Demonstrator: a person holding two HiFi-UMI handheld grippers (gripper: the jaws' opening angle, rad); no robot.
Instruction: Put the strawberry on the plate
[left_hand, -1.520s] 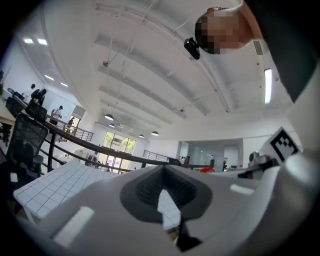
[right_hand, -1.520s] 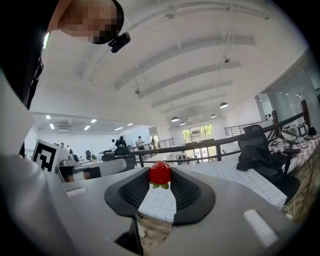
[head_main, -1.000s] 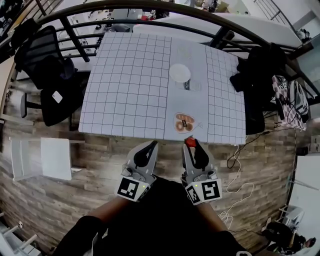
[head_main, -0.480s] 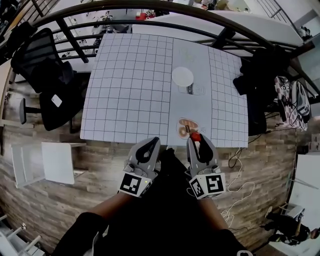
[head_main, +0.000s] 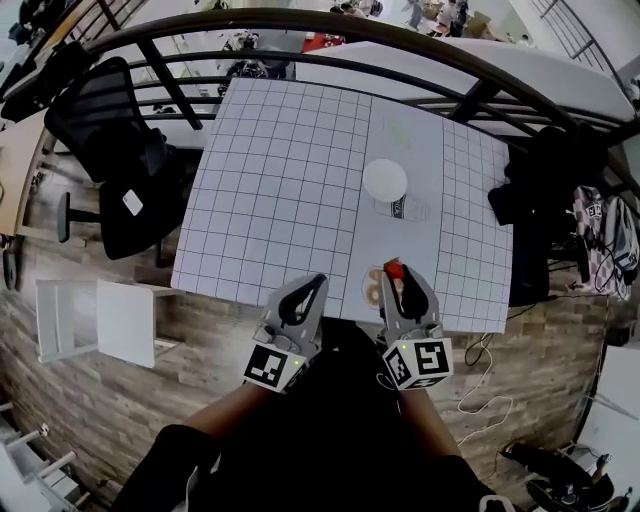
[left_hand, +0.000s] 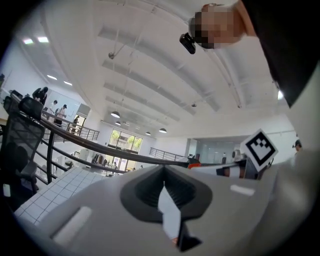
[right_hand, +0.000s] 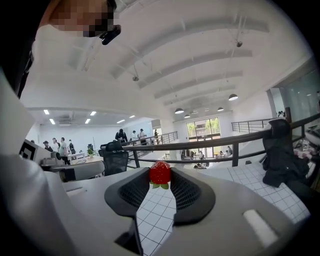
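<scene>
A small red strawberry with green leaves sits pinched between the tips of my right gripper, which is shut on it. From the head view the strawberry hangs over the near edge of the grid-covered table. A round white plate lies farther back on the table, well beyond the right gripper. To the left, my left gripper is level with it at the table's near edge, its jaws shut on nothing.
An oval thing with brown rings lies just left of the strawberry. A small labelled container rests by the plate. A black office chair is left of the table, dark clothing right, a curved railing behind.
Both grippers have moved forward toward the table. The strawberry, held throughout, went from in front of the table's edge to just over it, beside the oval thing.
</scene>
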